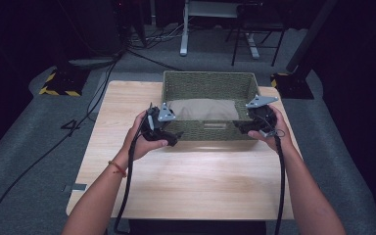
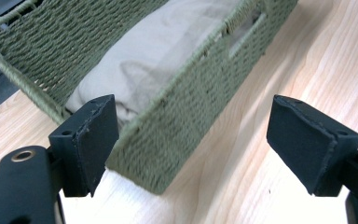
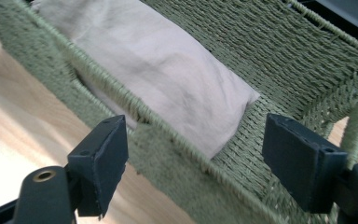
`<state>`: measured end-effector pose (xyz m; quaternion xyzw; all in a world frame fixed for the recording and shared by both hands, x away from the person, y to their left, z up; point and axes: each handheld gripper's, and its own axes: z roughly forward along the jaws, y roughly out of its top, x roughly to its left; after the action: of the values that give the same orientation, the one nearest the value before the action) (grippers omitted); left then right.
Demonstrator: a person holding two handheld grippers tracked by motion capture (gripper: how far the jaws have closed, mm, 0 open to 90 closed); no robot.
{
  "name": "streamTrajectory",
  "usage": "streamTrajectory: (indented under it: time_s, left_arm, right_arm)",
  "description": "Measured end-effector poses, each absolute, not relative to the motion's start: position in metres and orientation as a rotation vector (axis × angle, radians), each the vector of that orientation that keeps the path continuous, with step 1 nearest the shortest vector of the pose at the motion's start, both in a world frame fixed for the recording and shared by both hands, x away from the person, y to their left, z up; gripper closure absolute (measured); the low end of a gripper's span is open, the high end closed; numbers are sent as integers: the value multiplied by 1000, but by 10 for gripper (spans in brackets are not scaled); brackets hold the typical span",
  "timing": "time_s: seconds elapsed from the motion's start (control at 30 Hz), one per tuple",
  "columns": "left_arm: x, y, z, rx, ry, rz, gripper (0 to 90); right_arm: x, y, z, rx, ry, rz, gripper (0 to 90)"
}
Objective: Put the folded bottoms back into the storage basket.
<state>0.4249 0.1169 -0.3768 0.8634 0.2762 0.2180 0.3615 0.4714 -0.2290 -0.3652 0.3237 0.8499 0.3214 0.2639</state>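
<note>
To lift the basket (image 1: 208,105) level, each gripper should bite the near wall's rim squarely before closing. The left gripper (image 1: 162,128) and right gripper (image 1: 254,123) flank its near corners, jaws apart, unclamped. The cloth (image 1: 203,109) lies inside; the basket rests on the surface (image 1: 186,181).

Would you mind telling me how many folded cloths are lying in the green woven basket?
1. A single beige folded cloth lies inside the green woven basket, along its near wall. Another beneath it could be hidden.
</note>
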Motion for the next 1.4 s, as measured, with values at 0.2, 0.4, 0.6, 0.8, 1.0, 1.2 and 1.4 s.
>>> streamTrajectory:
  time_s: [0.2, 0.4, 0.6, 0.8, 1.0, 1.2, 1.4]
  left_arm:
    - [408, 122, -387, 2263, 697, 606, 173]
    - [393, 129, -396, 2298, 678, 632, 174]
    - [378, 136, -408, 2332, 683, 617, 171]
    - [365, 147, -426, 2335, 715, 559, 171]
    - [353, 159, -445, 2357, 759, 546, 170]
    - [340, 173, -460, 2335, 818, 501, 170]
    - [334, 183, -472, 2318, 864, 471, 170]
  right_arm:
    - [451, -233, -366, 829, 2301, 864, 235]
    - [431, -239, -371, 777, 2310, 831, 235]
    - [412, -245, -378, 768, 2303, 824, 236]
    - [395, -258, -395, 782, 2308, 821, 236]
    - [380, -277, -415, 806, 2304, 820, 236]
    - [367, -296, -433, 843, 2301, 835, 232]
    - [350, -321, -454, 917, 2299, 845, 223]
